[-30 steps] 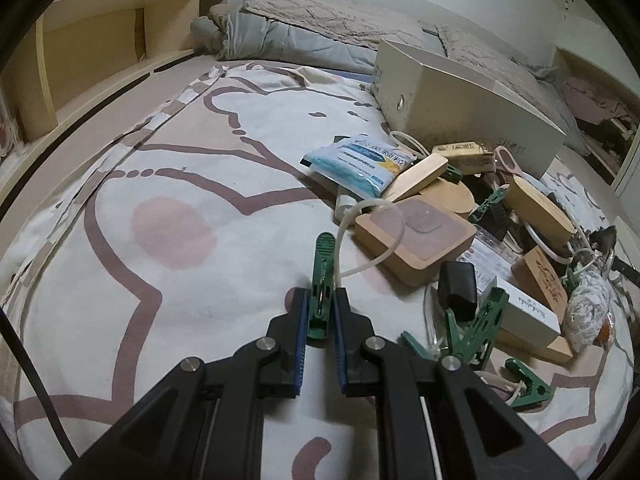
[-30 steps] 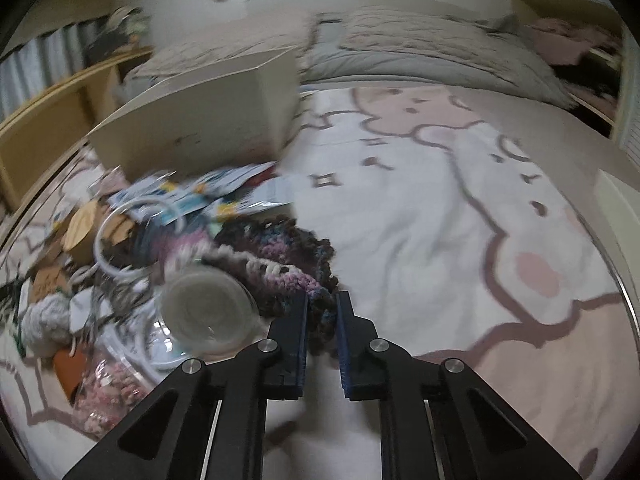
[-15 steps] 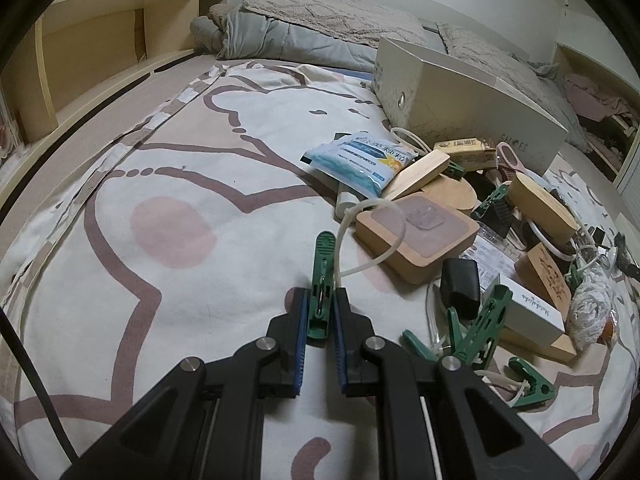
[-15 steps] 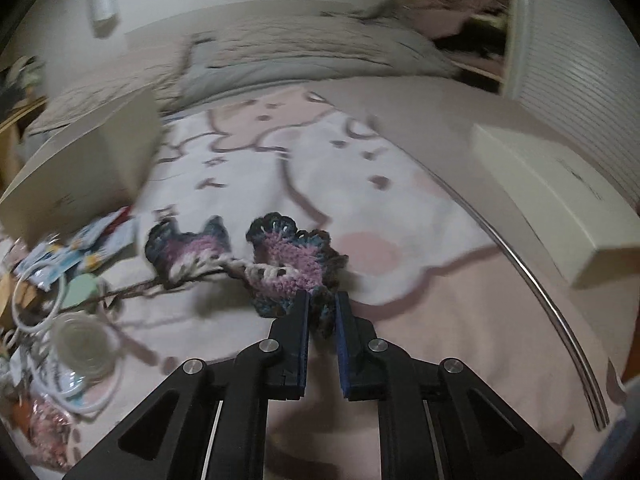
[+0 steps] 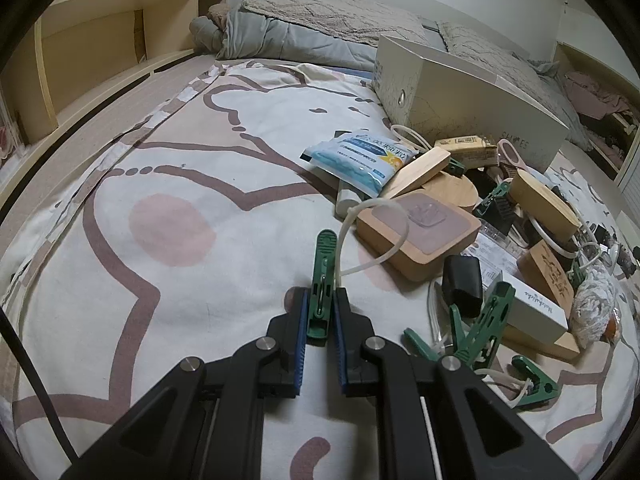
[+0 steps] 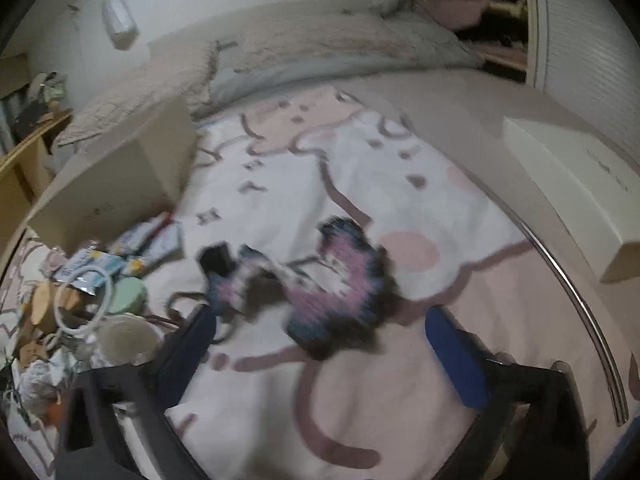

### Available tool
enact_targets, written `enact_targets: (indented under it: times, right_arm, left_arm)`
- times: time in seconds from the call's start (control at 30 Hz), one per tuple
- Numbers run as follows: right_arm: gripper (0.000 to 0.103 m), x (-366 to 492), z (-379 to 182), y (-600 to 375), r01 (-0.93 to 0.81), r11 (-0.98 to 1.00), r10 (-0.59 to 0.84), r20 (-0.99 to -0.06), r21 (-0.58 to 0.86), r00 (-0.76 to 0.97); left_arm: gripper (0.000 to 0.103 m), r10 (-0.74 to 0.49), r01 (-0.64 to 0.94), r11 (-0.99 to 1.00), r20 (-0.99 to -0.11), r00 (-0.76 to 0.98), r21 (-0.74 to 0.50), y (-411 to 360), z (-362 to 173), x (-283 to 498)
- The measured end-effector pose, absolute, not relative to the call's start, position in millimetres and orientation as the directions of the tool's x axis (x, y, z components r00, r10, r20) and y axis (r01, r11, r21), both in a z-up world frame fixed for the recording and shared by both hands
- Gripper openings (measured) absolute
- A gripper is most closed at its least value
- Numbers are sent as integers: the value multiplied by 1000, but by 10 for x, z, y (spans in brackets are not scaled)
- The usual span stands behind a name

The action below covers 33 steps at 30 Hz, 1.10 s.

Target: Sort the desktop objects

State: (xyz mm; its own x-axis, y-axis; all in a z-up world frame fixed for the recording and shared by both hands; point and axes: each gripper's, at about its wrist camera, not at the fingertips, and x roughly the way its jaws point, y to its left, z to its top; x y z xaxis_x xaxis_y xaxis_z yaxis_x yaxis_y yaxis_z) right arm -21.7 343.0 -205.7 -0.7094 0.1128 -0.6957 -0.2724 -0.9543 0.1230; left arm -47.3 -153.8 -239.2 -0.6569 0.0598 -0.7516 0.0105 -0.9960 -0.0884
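Since half a second ago the right gripper [image 6: 320,332] has sprung from pinched shut to wide apart, and the crocheted piece [image 6: 324,284] it held now lies loose on the bedsheet [image 6: 400,184] between and just ahead of its fingers; the left side has not shifted. The left gripper [image 5: 321,314] is closed on the tail of a green clothespin [image 5: 323,280], which points forward over the patterned sheet. A white cable tie [image 5: 374,236] curls beside the pin, its end hidden behind it. To the right the clutter pile holds a blue tissue pack [image 5: 360,158], a wooden block with a clear hook [image 5: 418,236], a black adapter [image 5: 462,284] and more green pins [image 5: 484,320], with a white shoebox [image 5: 460,100] behind. The right view is motion-blurred: the crochet's pink and dark-blue yarn smears, a small black object [image 6: 218,260] at its left end cannot be identified, and whether the yarn touches either finger cannot be told.
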Motion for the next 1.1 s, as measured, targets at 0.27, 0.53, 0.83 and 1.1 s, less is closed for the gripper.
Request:
enact_targets:
  times: [0.27, 0.53, 0.83, 1.1]
  right_arm:
    - [103, -538, -2146, 3338, -255, -964, 115, -741, 78, -662]
    - [103, -762, -2276, 3347, -259, -965, 124, -782, 50, -611]
    - [97, -788, -2415, 3486, -318, -943, 119, -800, 93, -588]
    - [51, -696, -2393, 3477, -292, -948, 97, -754, 129, -650]
  left_arm:
    - [13, 69, 9, -995, -752, -656, -100, -1530, -2407, -476]
    - [13, 74, 9, -994, -752, -655, -105, -1535, -2410, -475]
    - [25, 81, -20, -996, -750, -656, -90, -1473, -2421, -472]
    - [26, 72, -22, -997, -750, -658, -77, -1459, -2415, -478]
